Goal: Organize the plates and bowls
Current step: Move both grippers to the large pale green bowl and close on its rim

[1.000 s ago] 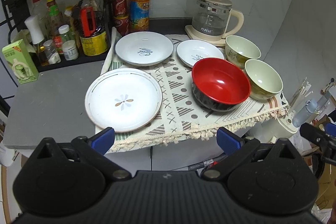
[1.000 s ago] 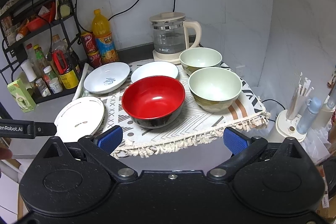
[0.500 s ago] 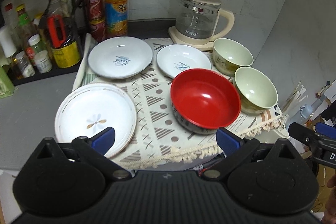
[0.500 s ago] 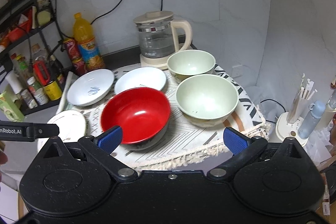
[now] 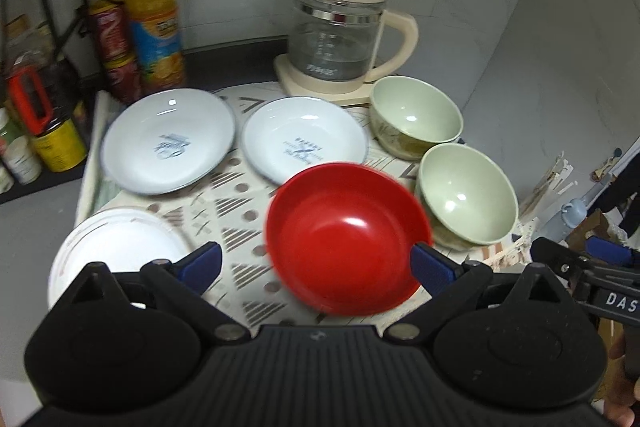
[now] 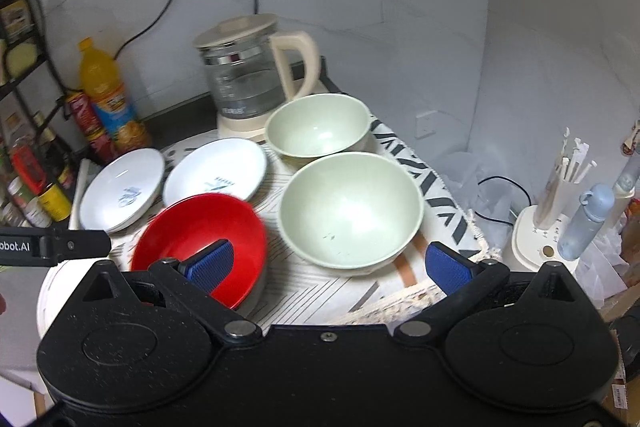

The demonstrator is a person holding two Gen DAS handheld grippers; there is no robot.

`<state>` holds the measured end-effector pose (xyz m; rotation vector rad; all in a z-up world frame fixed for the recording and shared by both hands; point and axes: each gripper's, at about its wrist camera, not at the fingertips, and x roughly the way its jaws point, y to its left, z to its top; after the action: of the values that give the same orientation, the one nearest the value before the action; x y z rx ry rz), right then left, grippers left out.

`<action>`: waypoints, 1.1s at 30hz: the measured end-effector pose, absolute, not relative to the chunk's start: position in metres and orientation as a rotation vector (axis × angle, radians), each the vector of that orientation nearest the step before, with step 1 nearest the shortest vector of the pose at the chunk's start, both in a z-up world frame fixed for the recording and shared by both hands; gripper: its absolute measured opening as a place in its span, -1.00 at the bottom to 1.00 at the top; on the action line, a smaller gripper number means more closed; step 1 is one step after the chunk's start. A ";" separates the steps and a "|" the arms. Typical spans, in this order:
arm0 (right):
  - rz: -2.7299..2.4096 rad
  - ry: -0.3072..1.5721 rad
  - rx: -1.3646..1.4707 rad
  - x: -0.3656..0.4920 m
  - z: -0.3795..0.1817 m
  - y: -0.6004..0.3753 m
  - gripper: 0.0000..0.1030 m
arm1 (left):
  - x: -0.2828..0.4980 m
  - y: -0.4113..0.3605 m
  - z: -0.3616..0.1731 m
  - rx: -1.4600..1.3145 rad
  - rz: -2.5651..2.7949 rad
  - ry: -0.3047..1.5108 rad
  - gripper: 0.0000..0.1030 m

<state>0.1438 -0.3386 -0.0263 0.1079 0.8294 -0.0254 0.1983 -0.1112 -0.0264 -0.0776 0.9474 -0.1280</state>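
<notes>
Red lacquer-look bowl [image 5: 347,239] with a dark outside sits at the near edge of the patterned table runner [image 5: 240,247], dead ahead of the left gripper [image 5: 316,265]. That gripper's blue-padded jaws stand spread wide with nothing between them. The bowl's rim lies just past the right pad, and the white plate with a thin rim line [image 5: 116,251] lies behind the left pad.

The right gripper [image 6: 327,265] is likewise splayed and empty. From its view the nearer pale green bowl [image 6: 350,211] lies straight ahead, centred between the pads, with the farther pale green bowl [image 6: 318,125] directly behind it toward the glass kettle with cream handle [image 6: 256,75]. The red bowl falls off to this gripper's left, behind its left pad.

Two white shallow plates with blue print [image 5: 170,141] [image 5: 304,145] rest side by side behind the red bowl, apart from it.

Judgement: the right gripper is the nearer one to the green pair, the left to the red bowl and plates. Round pieces have no long axis; the approach turns on reaching a rim edge, one pad inside and one outside. No stacking is done yet; every piece lies single.
</notes>
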 end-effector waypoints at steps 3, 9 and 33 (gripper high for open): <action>-0.052 0.838 0.123 0.155 -0.031 -0.349 1.00 | 0.217 -0.124 -0.028 -0.067 -0.157 0.951 0.94; -0.088 0.859 0.162 0.174 -0.043 -0.366 0.99 | 0.254 -0.154 -0.034 -0.029 -0.241 0.957 0.94; -0.196 0.979 0.272 0.233 -0.107 -0.397 0.49 | 0.358 -0.234 -0.106 0.071 -0.468 1.129 0.30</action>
<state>0.2328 -0.3973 -0.1072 0.2723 0.9788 -0.1963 0.3582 -0.2339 -0.1059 0.0711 1.1285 -0.4678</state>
